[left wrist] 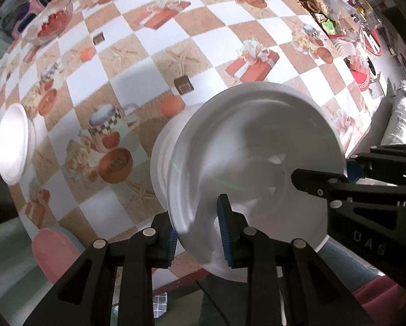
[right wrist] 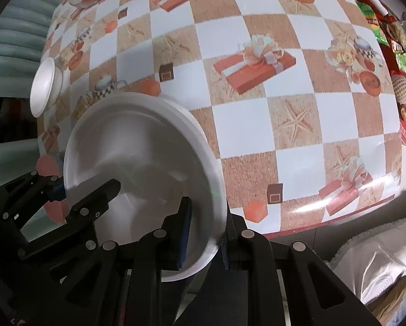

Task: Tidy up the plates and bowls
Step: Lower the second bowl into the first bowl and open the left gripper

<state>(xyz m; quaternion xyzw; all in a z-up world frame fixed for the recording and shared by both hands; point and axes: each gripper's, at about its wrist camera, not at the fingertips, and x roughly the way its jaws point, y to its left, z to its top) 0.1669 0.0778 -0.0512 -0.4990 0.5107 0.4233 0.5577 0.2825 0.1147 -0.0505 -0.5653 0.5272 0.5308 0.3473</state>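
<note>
Over the near edge of the checkered surface (left wrist: 126, 87), a white foam bowl (left wrist: 251, 168) hangs tilted, pinched at opposite points of its rim by both tools: the left hand-held gripper (left wrist: 196, 231) is clamped on the rim's near-left edge, one blue pad inside the wall and one outside, and the right hand-held gripper (right wrist: 205, 233) is clamped the same way on the other side. In both views the bowl looks like more than one nested together, though I cannot tell how many. To do this step well, both hands should travel together and keep the rim level, since thin foam can crack or slip if one side twists or squeezes harder; it seems best to lower it flat onto the surface, or squarely over another bowl, before either grip loosens. Counting what shows: one held bowl or stack; one more white foam bowl (left wrist: 14, 144) resting near the far left edge, well apart; one clear glass bowl (left wrist: 50, 24) with red contents at the far corner; two grippers; and a heap of packaged snacks (left wrist: 336, 13) on the far right, too jumbled to count.
</note>
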